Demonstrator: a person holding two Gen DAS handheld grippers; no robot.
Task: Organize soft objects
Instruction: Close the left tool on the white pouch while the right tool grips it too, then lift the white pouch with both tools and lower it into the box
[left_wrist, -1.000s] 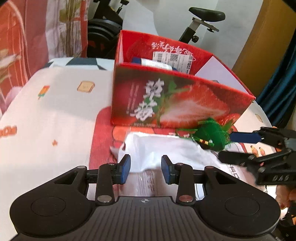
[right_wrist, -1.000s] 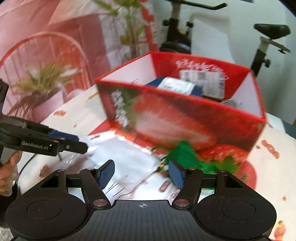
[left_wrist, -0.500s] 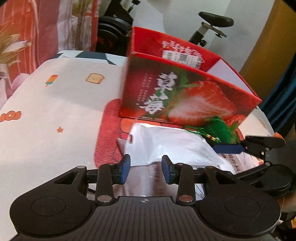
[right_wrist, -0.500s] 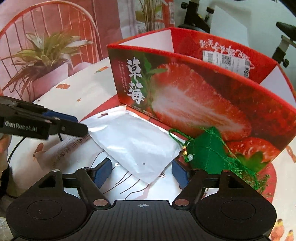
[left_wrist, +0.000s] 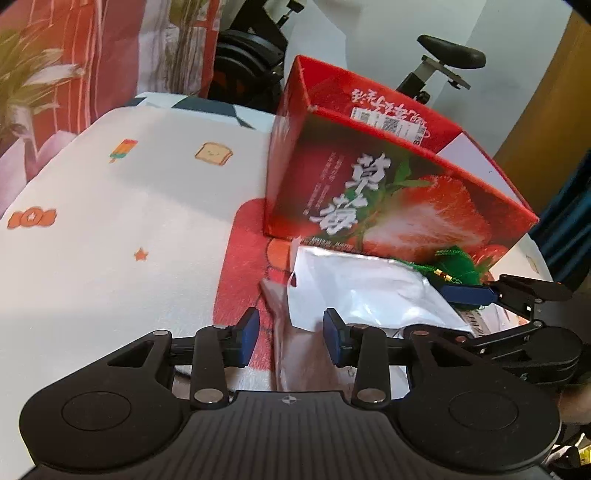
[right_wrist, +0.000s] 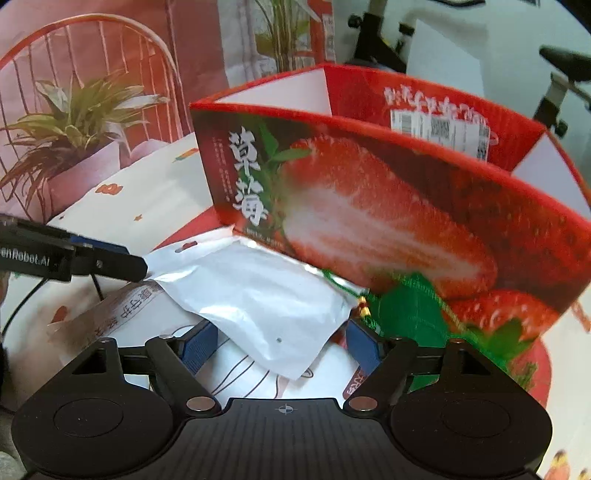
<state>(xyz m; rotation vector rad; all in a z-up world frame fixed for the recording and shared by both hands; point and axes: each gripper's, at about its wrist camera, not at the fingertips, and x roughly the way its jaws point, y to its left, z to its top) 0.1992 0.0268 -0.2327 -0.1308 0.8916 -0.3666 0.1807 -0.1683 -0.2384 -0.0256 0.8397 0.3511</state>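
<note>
White cloth printed with small cartoons covers the table (left_wrist: 110, 258), filling the left of the left wrist view. At centre right stands the red strawberry box (left_wrist: 388, 206). Below it lies the white pouch (right_wrist: 258, 295), with the green tasselled sachet (right_wrist: 410, 314) at its right. The right gripper (right_wrist: 280, 347) is spread around the pouch's corner; the left gripper (left_wrist: 290, 332) is parted, gripping nothing.

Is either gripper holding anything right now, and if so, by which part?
Nothing is held. The left gripper and right gripper both stand open over the white pouch, pads clear of it.
</note>
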